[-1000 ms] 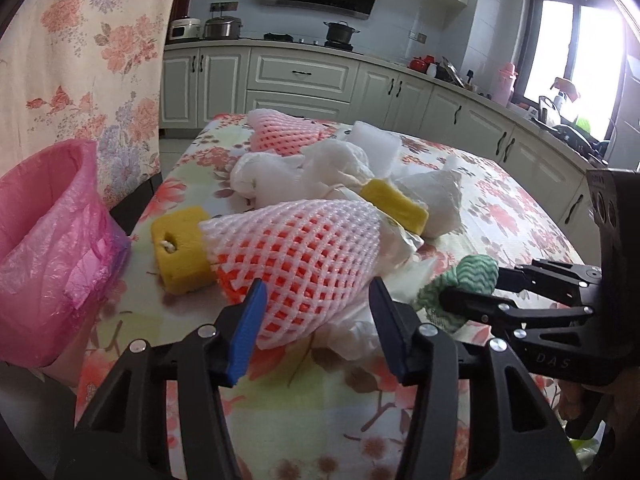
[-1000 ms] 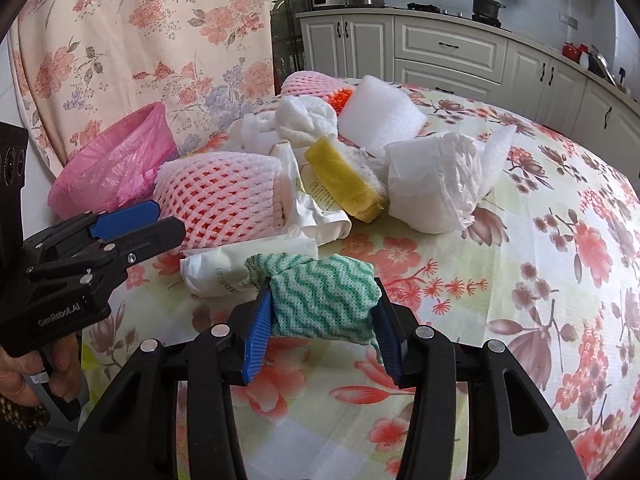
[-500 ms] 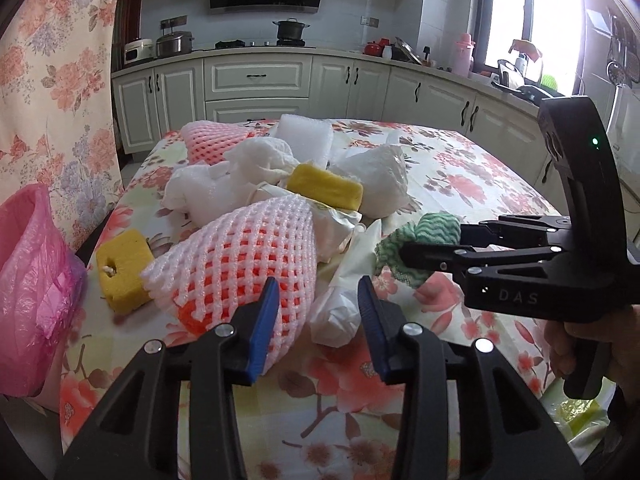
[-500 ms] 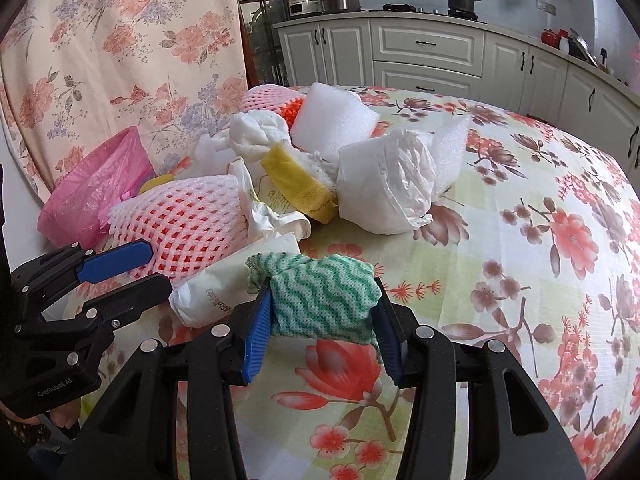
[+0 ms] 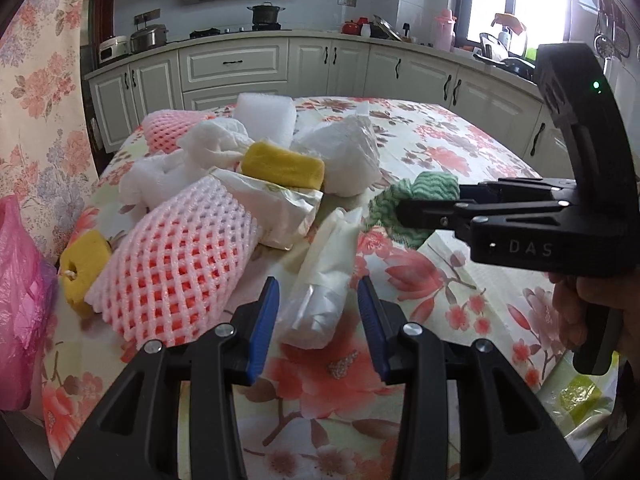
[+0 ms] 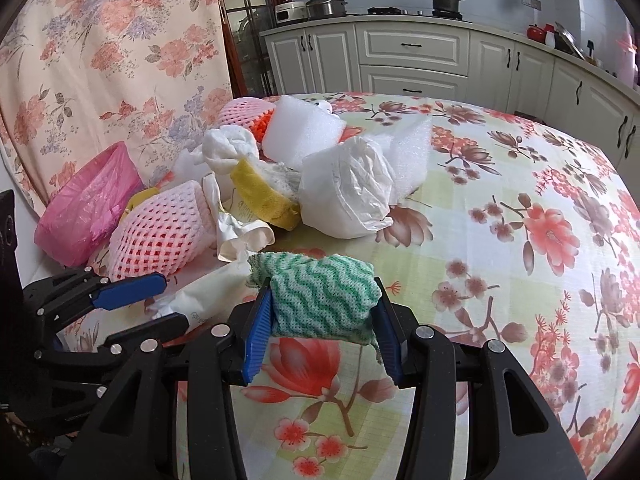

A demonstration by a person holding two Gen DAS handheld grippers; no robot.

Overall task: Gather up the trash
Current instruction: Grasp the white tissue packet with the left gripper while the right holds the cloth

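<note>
Gripping green cloth (image 6: 324, 296), R claw (image 6: 320, 320).

Trash pile (image 6: 280, 184) crowding the table's left side, bare tablecloth (image 6: 520, 280) rightward (wide open), pink bag (image 6: 86, 208) flanking left

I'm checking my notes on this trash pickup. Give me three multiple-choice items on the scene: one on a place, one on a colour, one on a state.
1. Where is the pink bag?
A. at the table's left edge
B. on the counter
C. under the window

2. What colour is the rag in the right gripper?
A. plain red
B. green and white
C. black

3. What lies between the left gripper's fingers?
A. the pink foam net
B. the yellow sponge
C. the white wrapper, not yet pinched

Answers: 1 A, it hangs beside the floral table. 2 B, a wavy pattern shows. 3 C, gaps show beside both pads.
</note>
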